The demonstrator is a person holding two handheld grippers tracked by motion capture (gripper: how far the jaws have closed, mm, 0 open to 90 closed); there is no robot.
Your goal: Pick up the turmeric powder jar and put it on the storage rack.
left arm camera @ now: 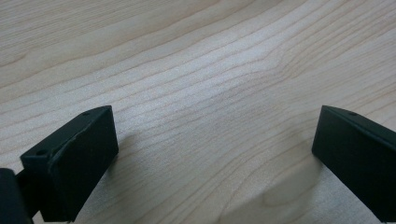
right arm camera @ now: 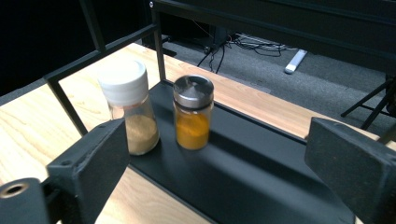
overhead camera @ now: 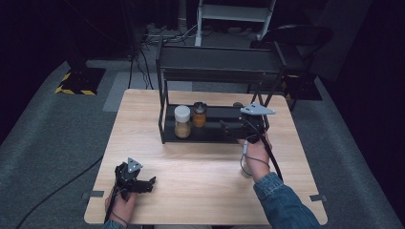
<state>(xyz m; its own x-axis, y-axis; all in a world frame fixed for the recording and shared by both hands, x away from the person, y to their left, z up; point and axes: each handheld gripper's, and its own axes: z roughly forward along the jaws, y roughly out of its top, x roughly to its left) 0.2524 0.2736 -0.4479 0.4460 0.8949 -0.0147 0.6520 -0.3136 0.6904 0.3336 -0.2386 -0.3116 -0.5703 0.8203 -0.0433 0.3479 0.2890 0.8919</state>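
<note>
A black two-tier rack [overhead camera: 217,64] stands at the back of the wooden table [overhead camera: 200,167]. On its lower shelf [right arm camera: 261,172] stand a white-lidded jar of tan powder [overhead camera: 182,122] [right arm camera: 128,105] and, to its right, a metal-lidded jar of orange powder [overhead camera: 199,114] [right arm camera: 193,112]. My right gripper [overhead camera: 224,126] [right arm camera: 215,163] hovers at the shelf's right part and points left toward the jars, open, with nothing between its jaws. My left gripper [overhead camera: 148,183] [left arm camera: 215,154] rests low at the near left of the table, open over bare wood.
A small brown round thing [overhead camera: 236,104] peeks out behind the right gripper's plate; I cannot tell what it is. A dark chair [overhead camera: 296,38] and a pale frame [overhead camera: 234,14] stand beyond the table, with cables [overhead camera: 162,36] on the floor.
</note>
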